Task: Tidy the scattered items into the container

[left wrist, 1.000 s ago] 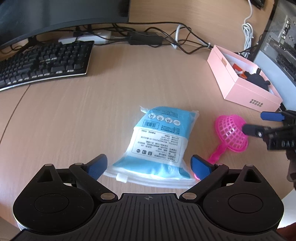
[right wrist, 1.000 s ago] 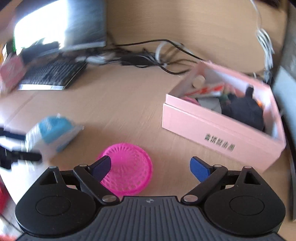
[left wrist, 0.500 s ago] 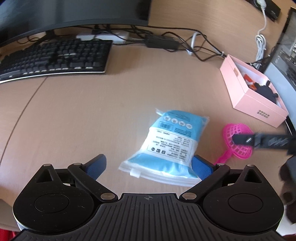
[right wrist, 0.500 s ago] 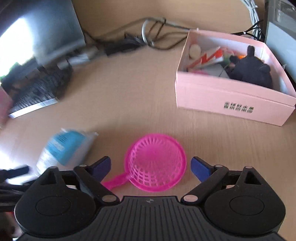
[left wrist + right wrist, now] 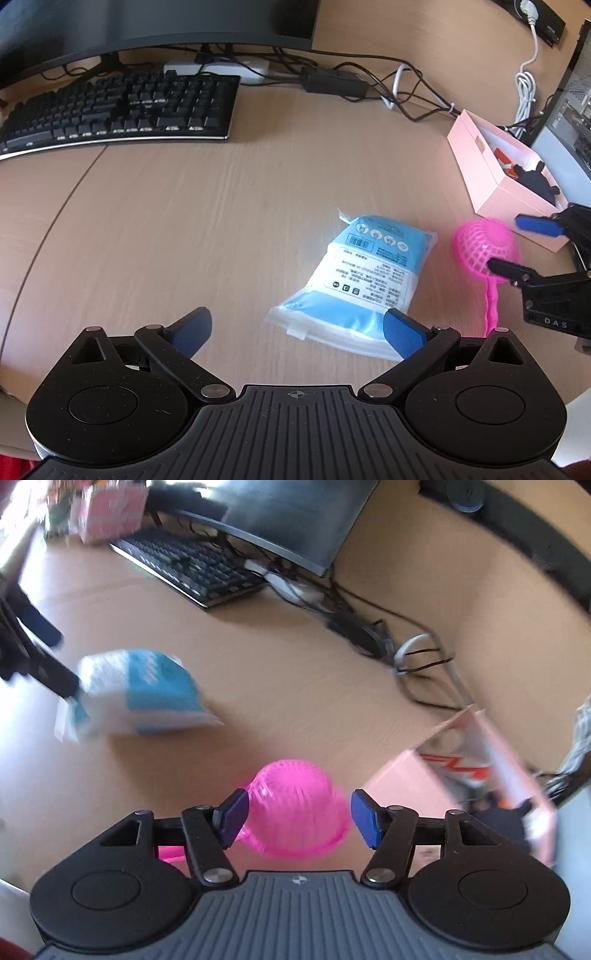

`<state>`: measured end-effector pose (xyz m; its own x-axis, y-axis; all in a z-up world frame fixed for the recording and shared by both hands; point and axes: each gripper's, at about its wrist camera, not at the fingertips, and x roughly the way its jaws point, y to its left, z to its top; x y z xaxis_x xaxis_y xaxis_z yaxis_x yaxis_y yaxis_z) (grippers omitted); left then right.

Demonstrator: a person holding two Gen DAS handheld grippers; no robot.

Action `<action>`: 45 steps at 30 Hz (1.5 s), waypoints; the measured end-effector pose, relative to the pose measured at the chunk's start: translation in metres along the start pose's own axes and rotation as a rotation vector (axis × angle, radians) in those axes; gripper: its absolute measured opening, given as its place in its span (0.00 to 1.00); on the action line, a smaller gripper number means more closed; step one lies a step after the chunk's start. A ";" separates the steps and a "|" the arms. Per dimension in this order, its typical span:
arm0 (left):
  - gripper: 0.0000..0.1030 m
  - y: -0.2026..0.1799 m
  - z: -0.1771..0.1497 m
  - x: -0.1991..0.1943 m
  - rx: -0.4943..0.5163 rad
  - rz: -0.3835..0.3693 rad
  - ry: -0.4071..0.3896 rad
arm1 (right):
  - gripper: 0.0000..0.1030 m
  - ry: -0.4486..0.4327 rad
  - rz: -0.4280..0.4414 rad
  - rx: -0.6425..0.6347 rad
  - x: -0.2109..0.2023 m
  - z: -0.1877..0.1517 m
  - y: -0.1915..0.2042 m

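Right claw (image 5: 295, 818) has moved in since a second ago: we now see its blue pads apart on either side of the pink mesh strainer (image 5: 295, 808), which lies bowl-down on the desk (image 5: 221, 221) just beside the pink box (image 5: 495, 177), not yet gripped. Left claw (image 5: 297, 328) has drifted left, its pads spread, one over the near edge of the blue packet (image 5: 364, 277). We judge closing on the strainer comes next; both items remain outside the box.

one blue pouch (image 5: 369, 273), one pink strainer (image 5: 484, 247), one pink box (image 5: 495, 177)
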<state>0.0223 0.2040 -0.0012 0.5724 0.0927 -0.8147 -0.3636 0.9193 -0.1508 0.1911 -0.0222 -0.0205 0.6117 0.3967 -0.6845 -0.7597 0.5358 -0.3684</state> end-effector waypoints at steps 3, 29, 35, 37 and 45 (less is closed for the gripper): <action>0.99 -0.002 0.000 0.000 0.012 -0.010 0.002 | 0.91 0.005 0.027 0.172 -0.003 0.004 -0.013; 0.99 -0.041 0.010 0.034 0.340 -0.094 0.006 | 0.72 0.047 -0.027 0.545 -0.020 -0.004 -0.011; 0.96 -0.060 0.012 0.047 0.384 -0.130 0.005 | 0.72 0.068 -0.097 0.558 -0.050 -0.027 -0.011; 0.66 -0.069 0.011 0.048 0.420 -0.116 -0.004 | 0.72 0.082 -0.119 0.580 -0.057 -0.038 -0.015; 0.61 -0.105 0.003 0.038 0.550 -0.202 -0.010 | 0.72 0.108 -0.188 0.650 -0.085 -0.076 -0.031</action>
<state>0.0849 0.1119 -0.0142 0.5984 -0.1039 -0.7945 0.1870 0.9823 0.0124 0.1458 -0.1289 0.0016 0.6690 0.1947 -0.7173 -0.3352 0.9404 -0.0574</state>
